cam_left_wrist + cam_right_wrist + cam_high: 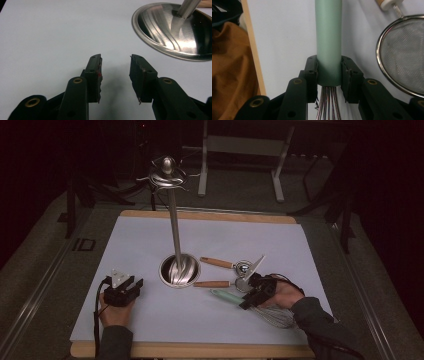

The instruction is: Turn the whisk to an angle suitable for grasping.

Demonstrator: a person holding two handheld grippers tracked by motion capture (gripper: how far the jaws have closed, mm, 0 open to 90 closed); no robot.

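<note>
A whisk with a pale green handle and wire loops lies on the white mat at the front right. My right gripper is shut on it. In the right gripper view the two pads press the lower end of the green handle, just above where the wires come out. My left gripper rests on the mat at the front left. Its jaws stand open with nothing between them, pointing toward the steel base of a utensil stand.
The utensil stand rises from a round base to a hooked top. A small strainer with a wooden handle and a second wood-handled utensil lie right of the base. The strainer's mesh is close beside the whisk handle.
</note>
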